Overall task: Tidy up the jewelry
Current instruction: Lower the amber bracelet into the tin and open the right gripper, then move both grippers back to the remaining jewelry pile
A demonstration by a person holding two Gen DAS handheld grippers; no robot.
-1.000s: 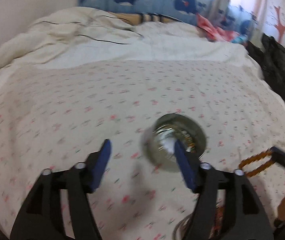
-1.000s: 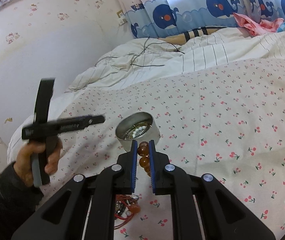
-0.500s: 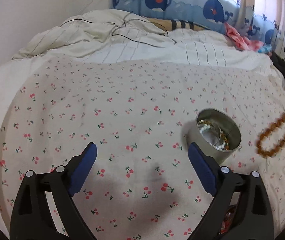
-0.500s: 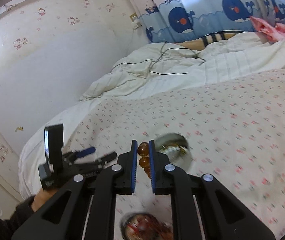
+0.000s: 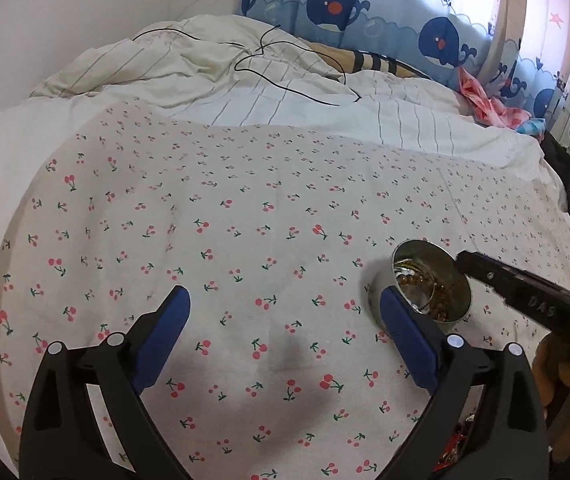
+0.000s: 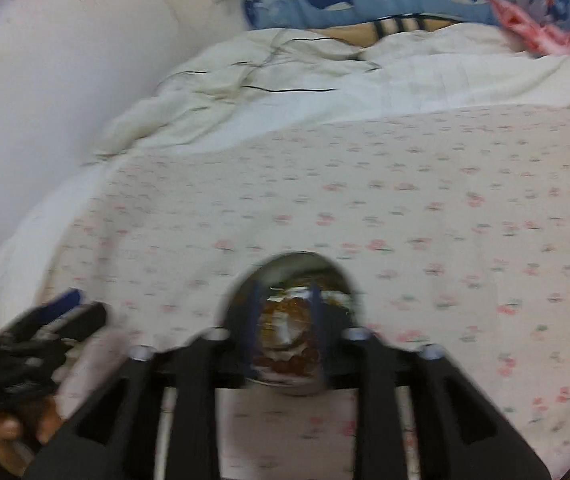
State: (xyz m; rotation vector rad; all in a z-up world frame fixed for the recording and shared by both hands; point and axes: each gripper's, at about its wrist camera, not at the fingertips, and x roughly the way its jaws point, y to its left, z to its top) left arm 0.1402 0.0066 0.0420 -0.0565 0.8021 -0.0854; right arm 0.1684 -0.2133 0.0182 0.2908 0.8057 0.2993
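From the left wrist, the left gripper (image 5: 281,312) hangs spread wide with nothing in it over the cherry-print bed sheet (image 5: 245,216), and the round metal tin (image 5: 431,288), amber beads already lying inside, stands just beside its right finger. From the right wrist, blurred, the right gripper (image 6: 283,330) sits over the tin's mouth (image 6: 297,264), parted and holding nothing, the amber bead bracelet (image 6: 289,360) lying inside the tin; I judge this the drop-off step, and next it should lift clear and fetch another piece

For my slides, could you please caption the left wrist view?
Open left gripper hovers over cherry-print sheet beside round tin of beads.
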